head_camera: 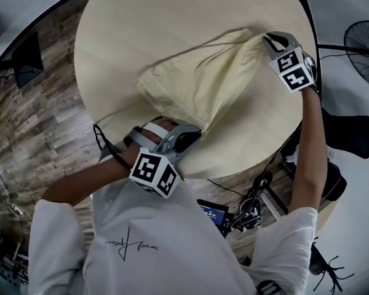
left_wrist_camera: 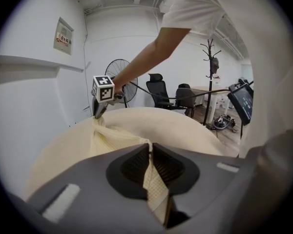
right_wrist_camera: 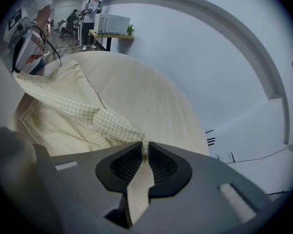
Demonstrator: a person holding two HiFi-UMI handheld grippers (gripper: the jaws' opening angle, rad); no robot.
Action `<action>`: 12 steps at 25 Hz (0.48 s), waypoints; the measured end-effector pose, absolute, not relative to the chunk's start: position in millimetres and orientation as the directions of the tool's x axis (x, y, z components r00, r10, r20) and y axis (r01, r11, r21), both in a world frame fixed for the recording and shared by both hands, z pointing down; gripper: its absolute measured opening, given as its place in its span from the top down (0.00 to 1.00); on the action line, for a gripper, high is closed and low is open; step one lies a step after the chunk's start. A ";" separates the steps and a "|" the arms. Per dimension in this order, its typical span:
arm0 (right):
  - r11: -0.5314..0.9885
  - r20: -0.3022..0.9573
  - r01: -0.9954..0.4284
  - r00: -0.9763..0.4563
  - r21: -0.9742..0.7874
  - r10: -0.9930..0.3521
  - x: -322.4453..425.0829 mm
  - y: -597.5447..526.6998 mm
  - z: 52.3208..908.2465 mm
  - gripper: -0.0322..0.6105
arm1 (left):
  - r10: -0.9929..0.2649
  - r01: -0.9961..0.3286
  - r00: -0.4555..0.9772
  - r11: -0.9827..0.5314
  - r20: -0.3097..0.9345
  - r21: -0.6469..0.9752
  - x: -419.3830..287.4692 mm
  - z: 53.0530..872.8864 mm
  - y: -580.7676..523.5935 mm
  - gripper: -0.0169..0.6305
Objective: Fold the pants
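Pale yellow checked pants [head_camera: 200, 78] lie partly folded on the round beige table [head_camera: 141, 23], stretched between both grippers. At the table's near edge my left gripper [head_camera: 194, 134] is shut on one end of the cloth; in the left gripper view the pants [left_wrist_camera: 112, 135] run between the jaws at the left gripper [left_wrist_camera: 150, 150]. My right gripper [head_camera: 265, 40] is shut on the other end at the table's right edge. From the right gripper view, the pants [right_wrist_camera: 73, 111] spread away from the right gripper [right_wrist_camera: 145, 150], and cloth fills the gap between its jaws.
A black standing fan [head_camera: 364, 48] is on the floor to the right of the table. A dark monitor [head_camera: 26, 59] sits at the left. Cables and a small screen [head_camera: 214, 214] lie under the near edge. Office chairs [left_wrist_camera: 161, 89] and a coat stand [left_wrist_camera: 210, 72] are behind.
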State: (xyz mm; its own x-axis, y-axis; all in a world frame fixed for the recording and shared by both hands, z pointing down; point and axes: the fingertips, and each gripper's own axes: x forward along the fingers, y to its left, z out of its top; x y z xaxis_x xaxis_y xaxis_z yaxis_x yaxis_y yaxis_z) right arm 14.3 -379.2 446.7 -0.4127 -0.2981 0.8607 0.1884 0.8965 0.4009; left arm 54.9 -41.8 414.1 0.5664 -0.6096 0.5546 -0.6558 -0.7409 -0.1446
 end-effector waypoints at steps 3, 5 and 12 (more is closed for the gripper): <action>0.884 0.848 0.197 -0.428 0.423 -0.311 12.3 -379.5 444.8 0.89 | -0.575 -0.628 0.589 -0.768 0.568 -0.127 72.5 431.3 -37.1 0.85; 0.873 0.844 0.215 -0.432 0.438 -0.317 11.5 -378.0 445.5 0.89 | -0.554 -0.612 0.601 -0.783 0.577 -0.114 83.3 444.5 -34.9 0.85; 0.854 0.883 0.297 -0.343 0.427 -0.322 41.2 -374.8 473.9 0.88 | -0.505 -0.578 0.624 -0.812 0.597 -0.082 109.5 480.3 -35.6 0.85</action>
State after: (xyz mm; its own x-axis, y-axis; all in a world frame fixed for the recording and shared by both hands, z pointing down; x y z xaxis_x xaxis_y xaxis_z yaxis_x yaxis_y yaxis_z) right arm 41.2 -374.8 473.9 -0.3428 -0.3216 0.8826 0.2970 0.8543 0.4266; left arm 109.5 -35.6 480.3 0.6237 -0.5049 0.5967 -0.5782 -0.8117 -0.0825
